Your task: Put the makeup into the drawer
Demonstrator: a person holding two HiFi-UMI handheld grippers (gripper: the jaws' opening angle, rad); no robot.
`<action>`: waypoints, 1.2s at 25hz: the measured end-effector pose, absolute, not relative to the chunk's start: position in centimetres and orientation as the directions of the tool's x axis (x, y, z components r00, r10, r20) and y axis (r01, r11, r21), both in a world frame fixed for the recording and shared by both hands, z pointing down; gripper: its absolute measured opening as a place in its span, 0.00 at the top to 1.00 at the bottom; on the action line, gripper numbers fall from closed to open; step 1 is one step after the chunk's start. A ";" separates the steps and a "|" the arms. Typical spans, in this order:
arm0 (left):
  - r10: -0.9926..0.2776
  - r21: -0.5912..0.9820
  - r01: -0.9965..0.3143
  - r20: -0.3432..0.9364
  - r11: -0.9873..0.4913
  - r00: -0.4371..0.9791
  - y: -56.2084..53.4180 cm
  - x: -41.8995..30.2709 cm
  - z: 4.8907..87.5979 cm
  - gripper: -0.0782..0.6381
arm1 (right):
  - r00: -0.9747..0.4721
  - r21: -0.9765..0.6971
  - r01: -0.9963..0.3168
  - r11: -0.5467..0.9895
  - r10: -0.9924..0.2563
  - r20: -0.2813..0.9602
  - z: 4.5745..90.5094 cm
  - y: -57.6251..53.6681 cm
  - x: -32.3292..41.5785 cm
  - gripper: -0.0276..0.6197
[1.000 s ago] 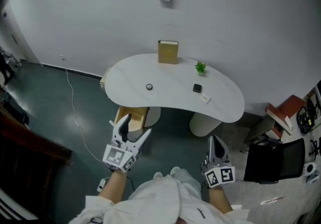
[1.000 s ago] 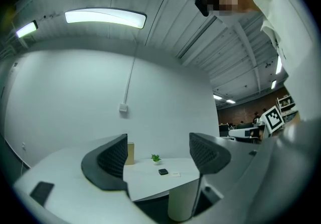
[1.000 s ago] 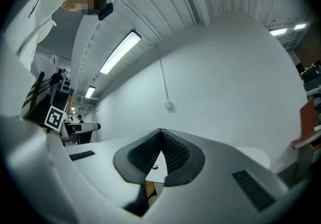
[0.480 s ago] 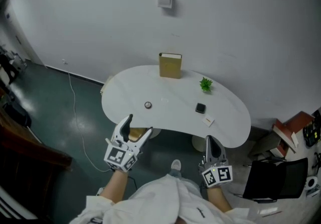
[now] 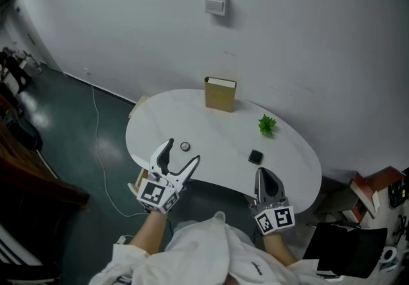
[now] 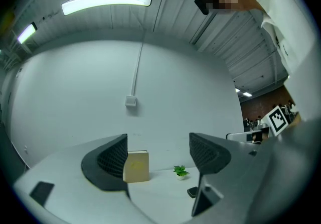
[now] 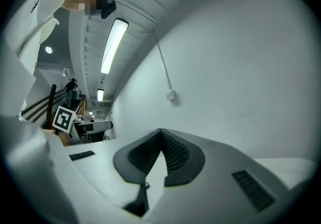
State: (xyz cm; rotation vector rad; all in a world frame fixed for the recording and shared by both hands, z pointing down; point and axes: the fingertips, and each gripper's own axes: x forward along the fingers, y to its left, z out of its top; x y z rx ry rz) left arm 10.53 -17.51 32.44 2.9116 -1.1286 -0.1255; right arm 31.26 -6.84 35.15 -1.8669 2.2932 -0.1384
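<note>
Recorded white on the table (image 5: 211,127), pale grey on the wall (image 5: 128,22), dark teal on the floor (image 5: 77,124). Logged tan on the box (image 5: 220,94), green on the plant (image 5: 267,125), black on the small square item (image 5: 255,156). Noted black-and-white square markers on the left gripper (image 5: 182,151) and right gripper (image 5: 262,172), with dark grey ribbed pads (image 6: 113,157).

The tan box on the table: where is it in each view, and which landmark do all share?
Head view: tan box at the far edge of the table, centre.
Left gripper view: low centre, seen between the jaws.
Right gripper view: not in it.
Shared landmark: wall switch box.
</note>
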 end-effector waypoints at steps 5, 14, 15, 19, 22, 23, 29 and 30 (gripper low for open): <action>-0.691 0.046 -0.690 -0.031 -0.723 0.722 -19.7 10.0 34.4 0.37 | -0.248 -0.199 -0.947 0.251 -0.968 -0.041 36.8 -9.9 30.1 0.93; -0.692 0.075 -0.694 0.056 -0.716 0.720 -22.8 7.4 38.1 0.37 | -0.282 -0.228 -0.935 0.273 -0.959 0.005 38.7 -14.3 24.8 0.93; -0.688 0.083 -0.691 0.063 -0.718 0.723 -23.0 7.2 38.7 0.37 | -0.288 -0.235 -0.932 0.276 -0.958 0.017 39.2 -14.7 24.2 0.93; -0.683 0.101 -0.688 0.088 -0.718 0.725 -24.2 6.6 40.5 0.37 | -0.313 -0.233 -0.927 0.293 -0.948 0.055 40.9 -16.7 22.2 0.93; -0.691 0.106 -0.700 0.115 -0.706 0.714 -25.8 6.1 42.5 0.37 | -0.335 -0.250 -0.919 0.306 -0.938 0.085 42.7 -18.8 21.0 0.93; -0.692 0.111 -0.704 0.129 -0.701 0.710 -26.3 5.9 43.3 0.37 | -0.342 -0.253 -0.917 0.310 -0.935 0.096 43.4 -19.4 20.6 0.93; -0.680 0.121 -0.713 0.230 -0.690 0.697 -28.2 5.3 49.2 0.37 | -0.378 -0.261 -0.909 0.325 -0.907 0.187 48.5 -22.6 18.6 0.93; -0.674 0.125 -0.714 0.252 -0.689 0.695 -28.5 5.1 50.4 0.37 | -0.379 -0.266 -0.909 0.321 -0.903 0.205 49.4 -23.2 18.2 0.93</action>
